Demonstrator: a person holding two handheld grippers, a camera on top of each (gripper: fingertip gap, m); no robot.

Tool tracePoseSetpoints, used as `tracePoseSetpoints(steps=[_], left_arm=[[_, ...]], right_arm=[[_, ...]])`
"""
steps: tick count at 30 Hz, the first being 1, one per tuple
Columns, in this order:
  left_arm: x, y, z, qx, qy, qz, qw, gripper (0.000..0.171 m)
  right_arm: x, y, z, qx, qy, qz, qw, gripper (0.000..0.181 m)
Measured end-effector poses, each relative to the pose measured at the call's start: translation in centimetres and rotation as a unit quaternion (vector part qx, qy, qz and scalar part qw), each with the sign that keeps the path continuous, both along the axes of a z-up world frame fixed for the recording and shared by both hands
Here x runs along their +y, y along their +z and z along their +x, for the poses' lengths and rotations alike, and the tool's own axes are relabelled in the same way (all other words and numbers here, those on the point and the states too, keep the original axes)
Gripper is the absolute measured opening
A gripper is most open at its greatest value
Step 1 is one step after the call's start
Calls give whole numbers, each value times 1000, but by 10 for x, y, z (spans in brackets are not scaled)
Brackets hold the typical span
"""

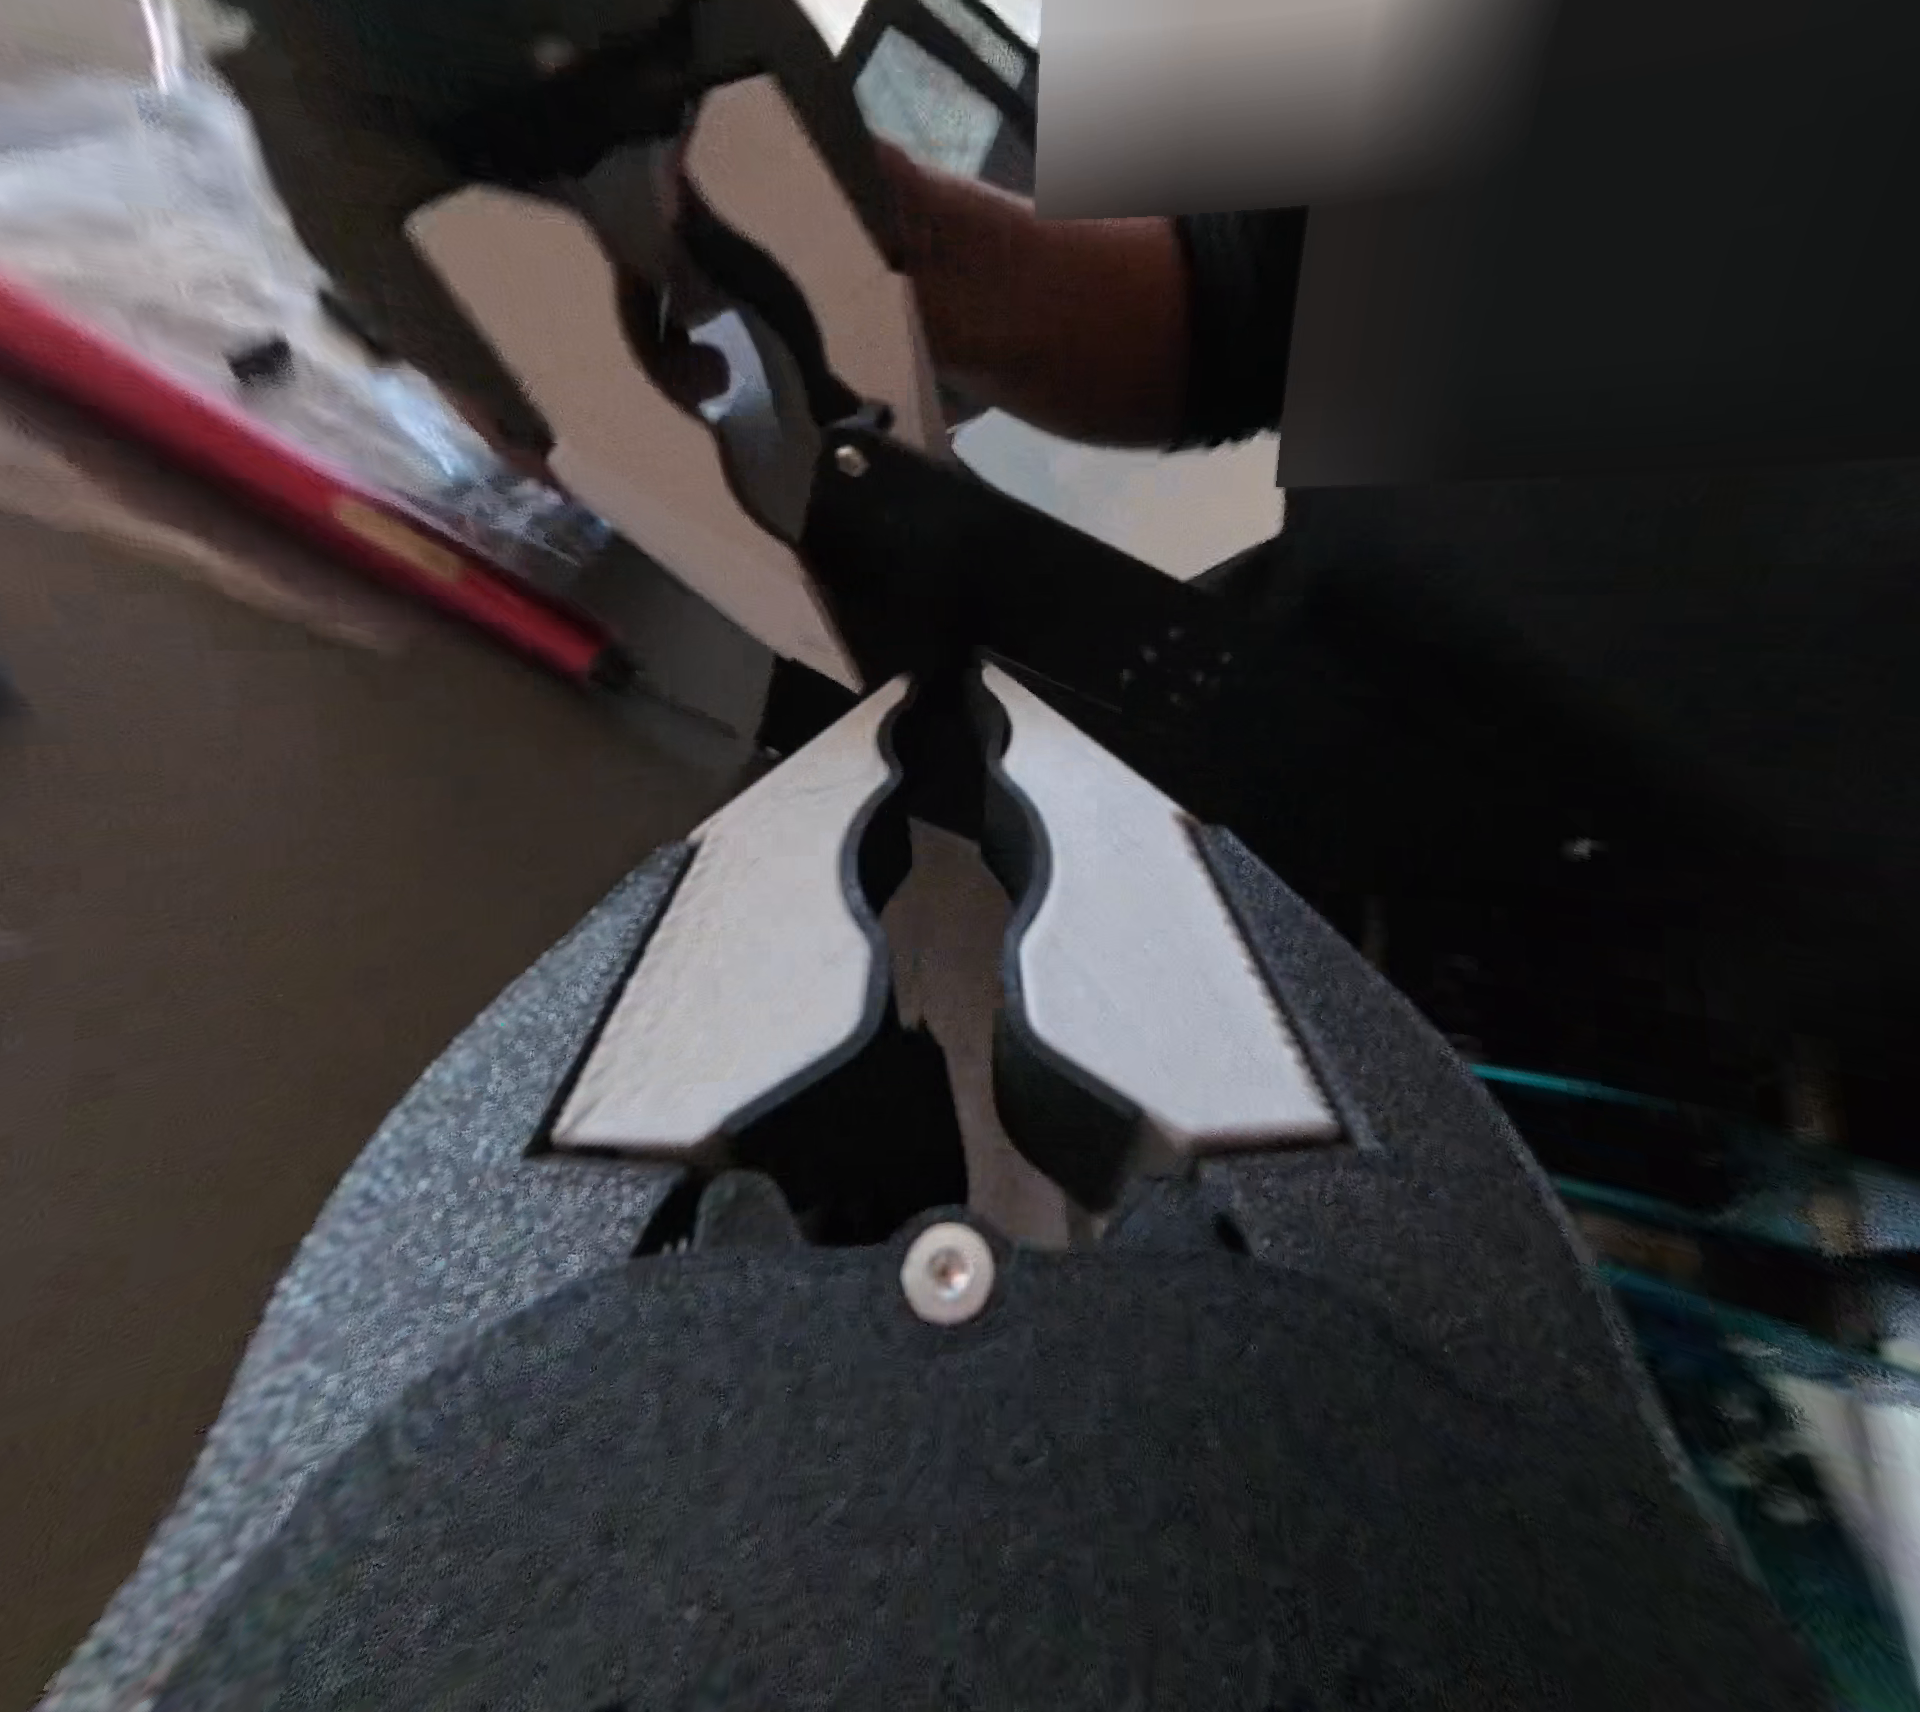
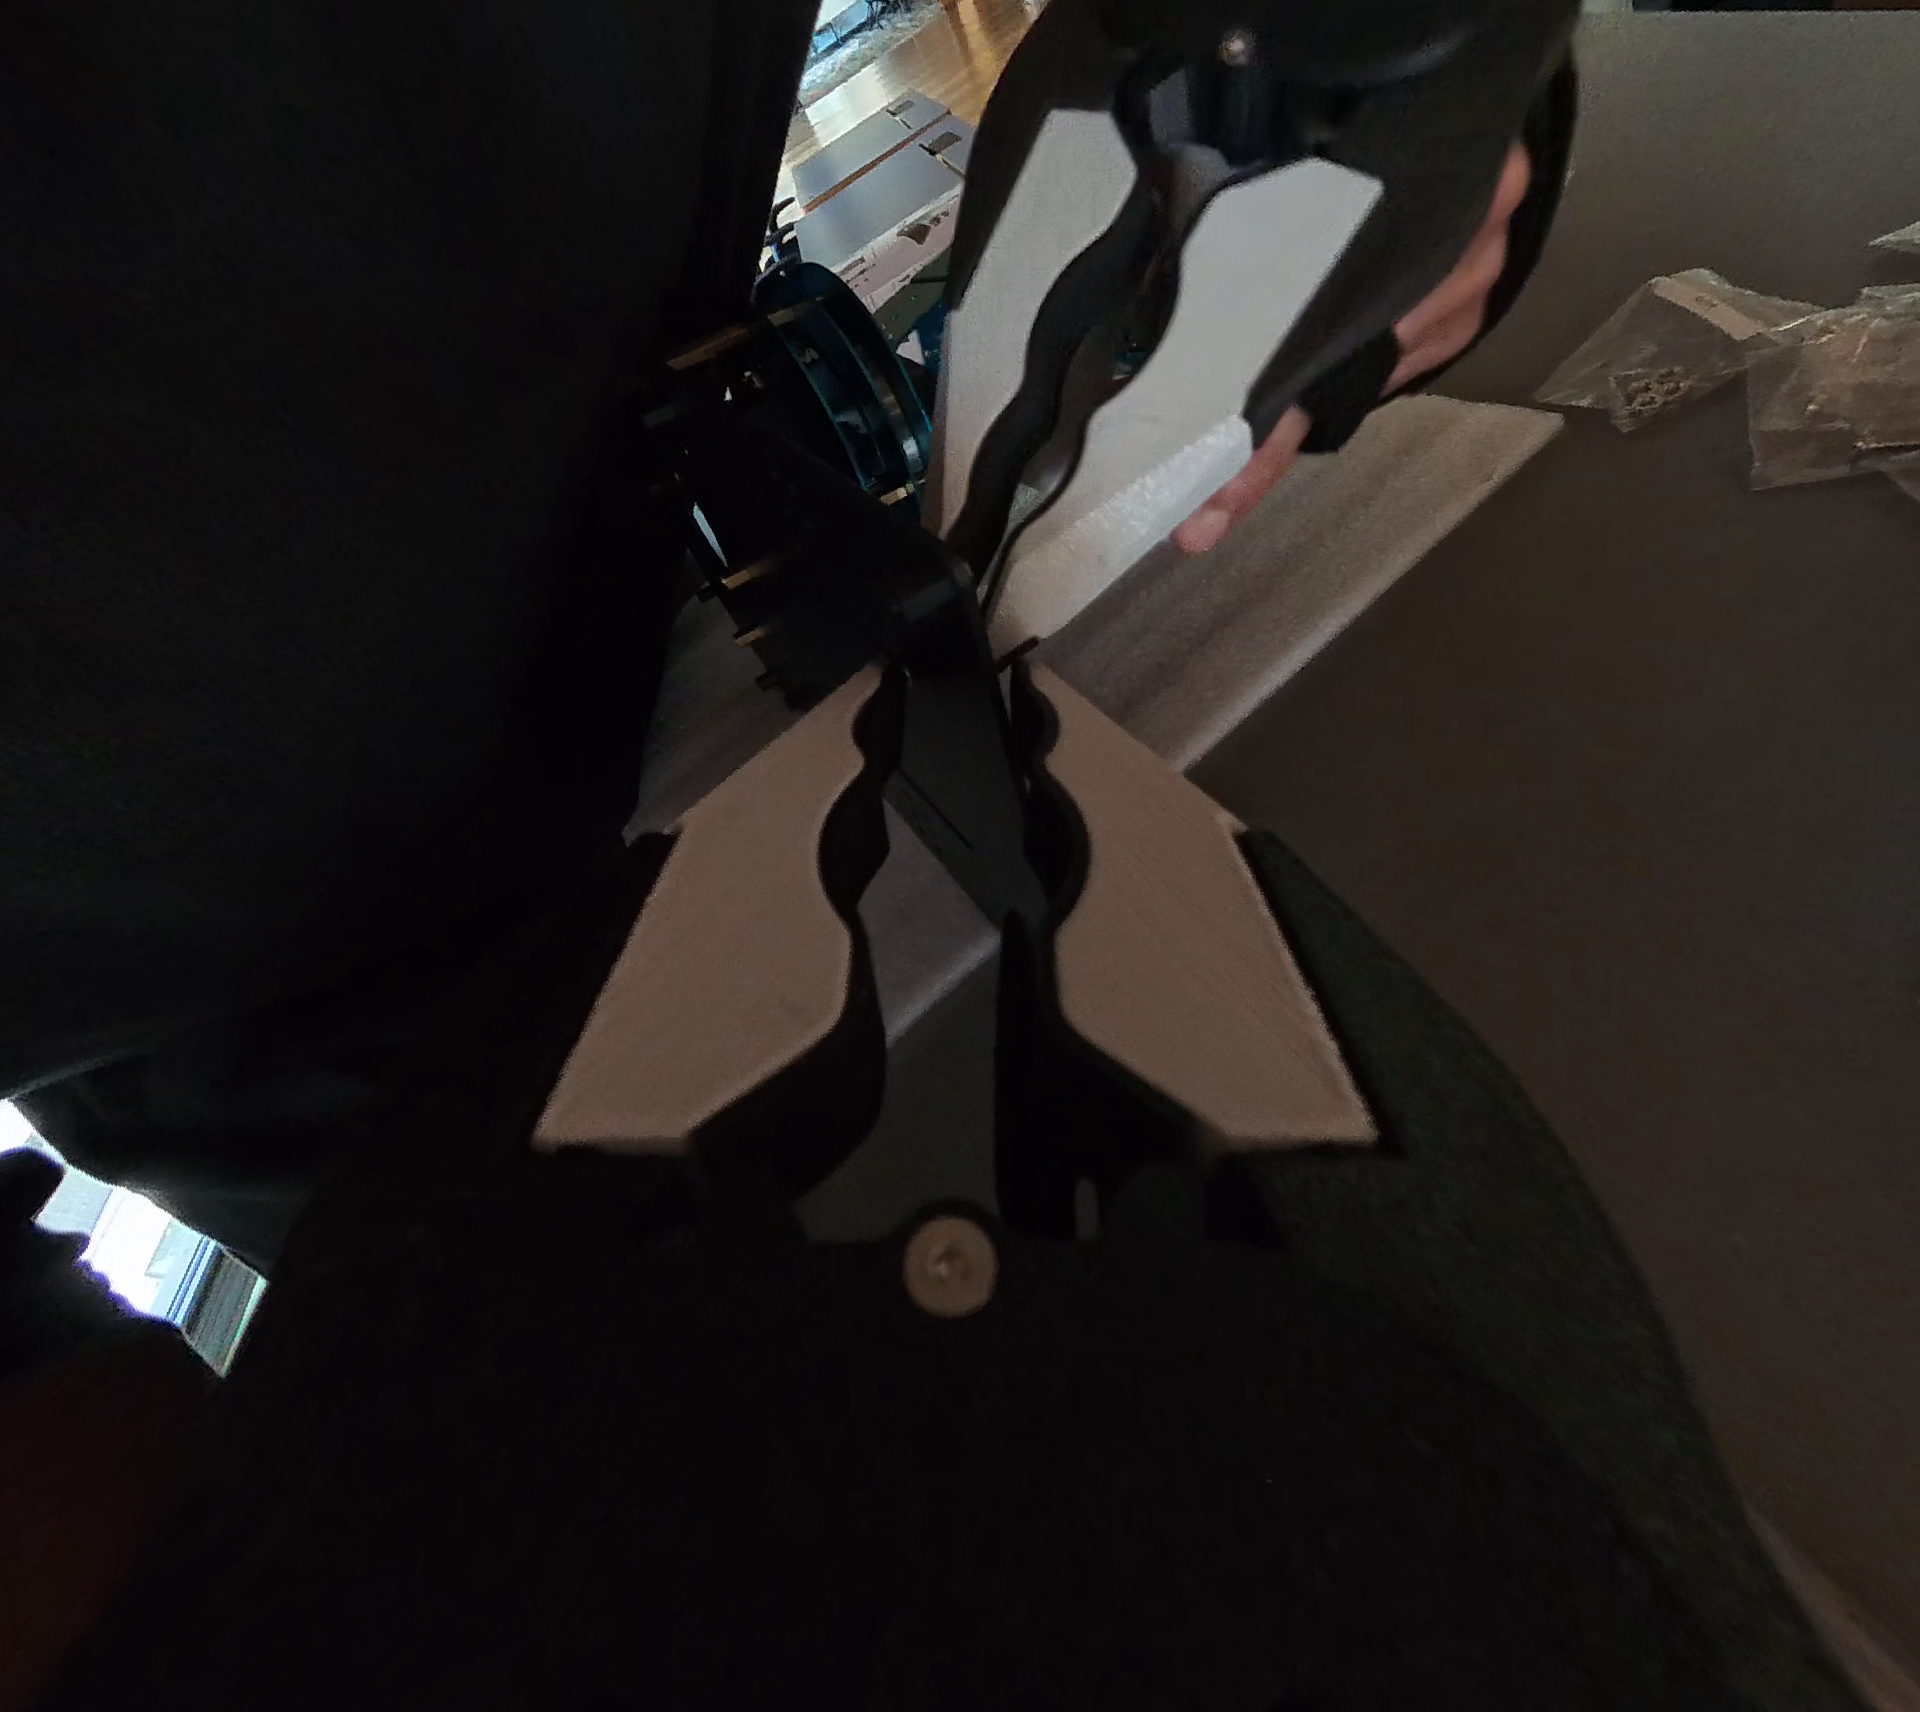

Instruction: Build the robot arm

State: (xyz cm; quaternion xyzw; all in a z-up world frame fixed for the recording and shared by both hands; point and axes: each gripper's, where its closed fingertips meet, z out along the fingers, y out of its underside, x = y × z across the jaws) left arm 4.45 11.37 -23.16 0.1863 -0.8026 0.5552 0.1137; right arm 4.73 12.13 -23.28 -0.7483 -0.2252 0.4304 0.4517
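My left gripper (image 1: 945, 706) is shut on the edge of a flat black plate (image 1: 997, 561), held above a brown table. My right gripper (image 1: 873, 540) comes in from the upper left and is shut on the same plate. In the right wrist view my right gripper (image 2: 951, 686) clamps the black plate (image 2: 951, 779), which runs between its fingers. The left gripper (image 2: 987, 582) meets the plate from above, held by a hand in a black fingerless glove (image 2: 1455, 312). The plate joins a blue part with brass standoffs (image 2: 831, 395).
A red bar (image 1: 260, 457) lies on the brown table (image 1: 260, 935) at the left. A white foam sheet (image 2: 1299, 582) lies under the grippers. Clear plastic bags of small parts (image 2: 1766, 384) lie at the right. A person's dark clothing (image 2: 312, 415) fills the left. Left and right tips are no more than a few centimetres apart. The red bar (image 1: 260, 457) is about equally far from each gripper, around 15 centimeters.
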Motion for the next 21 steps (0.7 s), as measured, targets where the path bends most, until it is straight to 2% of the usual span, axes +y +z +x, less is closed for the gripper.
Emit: tracePoseSetpoints(steps=[2,5,7,10,11,12,13,14,15,17,19,20,21], left_arm=[[1,-2,0,-127,-25,39,991,5],[1,-4,1,-284,-52,90,953,3],[1,-5,3,-409,-63,122,902,4],[1,-5,6,-586,-79,164,790,3],[1,-4,6,-619,-78,172,762,2],[1,-4,7,-627,-74,176,755,3],[2,-4,7,-614,-68,177,767,3],[2,-5,6,-583,-60,178,790,5],[3,-5,6,-539,-52,176,822,5],[9,-7,3,-406,-33,160,899,7],[16,-9,0,-211,0,124,970,9],[19,-9,-1,-91,28,96,991,9],[21,-8,0,36,60,61,996,9]], right_arm=[[0,0,0,0,1,2,1000,19],[0,0,0,1,3,4,1000,19],[0,0,0,2,5,5,1000,18],[0,0,0,4,5,4,1000,18],[0,0,0,4,4,4,1000,18],[0,0,0,3,3,3,1000,18],[0,0,0,3,2,2,1000,18],[0,0,0,2,2,1,1000,19],[0,0,0,3,2,0,1000,19],[0,0,0,2,3,-1,1000,19],[0,0,0,3,3,-1,1000,19],[0,0,0,3,3,-2,1000,19],[0,0,0,4,3,-2,1000,19]])
